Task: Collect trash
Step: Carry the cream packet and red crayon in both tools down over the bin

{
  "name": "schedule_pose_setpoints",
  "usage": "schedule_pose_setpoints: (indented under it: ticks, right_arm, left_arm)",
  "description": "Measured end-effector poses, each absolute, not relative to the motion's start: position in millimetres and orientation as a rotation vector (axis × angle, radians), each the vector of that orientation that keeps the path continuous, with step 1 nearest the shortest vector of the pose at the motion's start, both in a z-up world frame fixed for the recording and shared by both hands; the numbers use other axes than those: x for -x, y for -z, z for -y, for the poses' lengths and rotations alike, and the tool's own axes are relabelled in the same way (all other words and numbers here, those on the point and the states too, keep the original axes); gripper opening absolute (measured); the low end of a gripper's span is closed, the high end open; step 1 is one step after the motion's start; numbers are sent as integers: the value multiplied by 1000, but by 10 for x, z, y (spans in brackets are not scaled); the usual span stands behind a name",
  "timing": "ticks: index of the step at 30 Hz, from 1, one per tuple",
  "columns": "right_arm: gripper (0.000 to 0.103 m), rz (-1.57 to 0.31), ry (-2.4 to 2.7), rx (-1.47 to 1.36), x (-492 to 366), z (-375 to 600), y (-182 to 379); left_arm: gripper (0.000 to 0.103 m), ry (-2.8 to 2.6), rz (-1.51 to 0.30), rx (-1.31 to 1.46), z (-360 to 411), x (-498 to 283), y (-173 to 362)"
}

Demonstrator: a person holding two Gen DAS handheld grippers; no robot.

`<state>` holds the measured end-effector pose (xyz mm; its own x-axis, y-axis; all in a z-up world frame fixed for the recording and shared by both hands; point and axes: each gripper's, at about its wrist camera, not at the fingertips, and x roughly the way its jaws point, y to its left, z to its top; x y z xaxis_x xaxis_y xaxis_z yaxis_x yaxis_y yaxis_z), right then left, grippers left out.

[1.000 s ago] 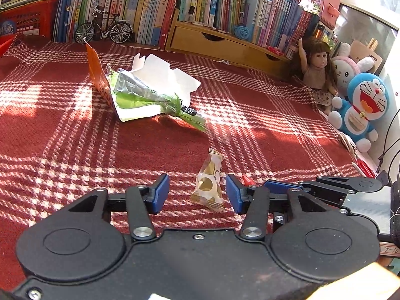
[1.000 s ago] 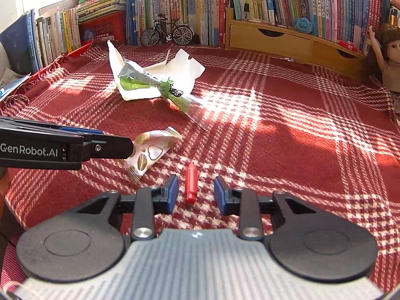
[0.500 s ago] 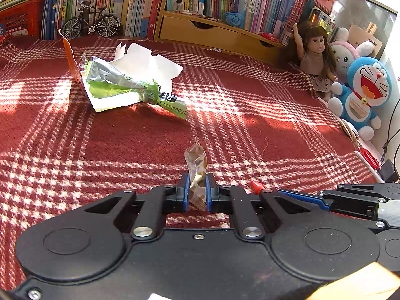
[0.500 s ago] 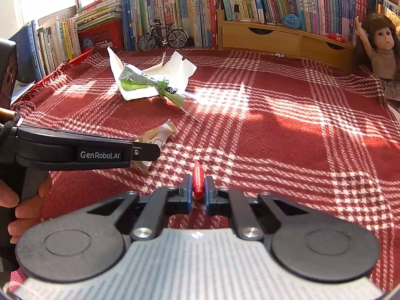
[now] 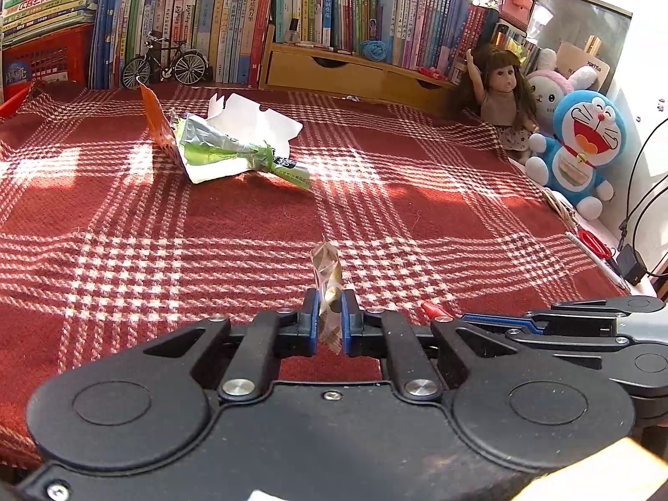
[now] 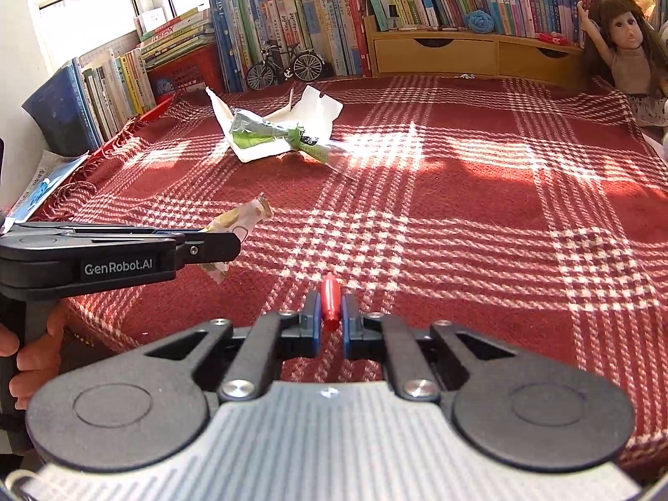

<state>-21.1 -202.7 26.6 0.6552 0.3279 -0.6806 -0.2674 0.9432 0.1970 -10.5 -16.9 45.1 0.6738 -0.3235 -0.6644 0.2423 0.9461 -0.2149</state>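
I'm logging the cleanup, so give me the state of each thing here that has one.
Left gripper: shut on the snack wrapper, held off the blanket.
Right gripper: shut on the red piece.
Green wrapper: crumpled, lying on the white paper.
White paper: unfolded, on the blanket.
Drawers: closed.
Doll: sitting up, one arm raised.

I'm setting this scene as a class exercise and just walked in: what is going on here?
A person is clearing litter off a red plaid blanket, with tongs in each hand. The left tongs are shut on a small beige wrapper; the right tongs are shut on a little red piece. A crumpled green wrapper on white paper lies further back, untouched.
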Motion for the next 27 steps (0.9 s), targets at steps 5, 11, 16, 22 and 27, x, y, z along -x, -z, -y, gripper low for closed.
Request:
schedule_pose_setpoints:
  ticks: [5, 11, 16, 22, 27]
  right_arm:
    - [14, -801, -341, -115, 412, 2061, -287]
    - [14, -831, -384, -139, 787, 2036, -286]
    - [14, -900, -426, -124, 1119, 1950, -149]
    - [14, -997, -436, -133, 1294, 1850, 125]
    - [14, -1059, -446, -115, 1337, 1746, 312]
  left_arm:
    - [10, 341, -774, 118, 65, 445, -513]
    - [10, 382, -796, 115, -58, 947, -556]
    - [10, 398, -856, 114, -154, 1309, -448]
    - [10, 377, -970, 103, -214, 1551, -104]
    - [10, 333, -1052, 49, -194, 1610, 187]
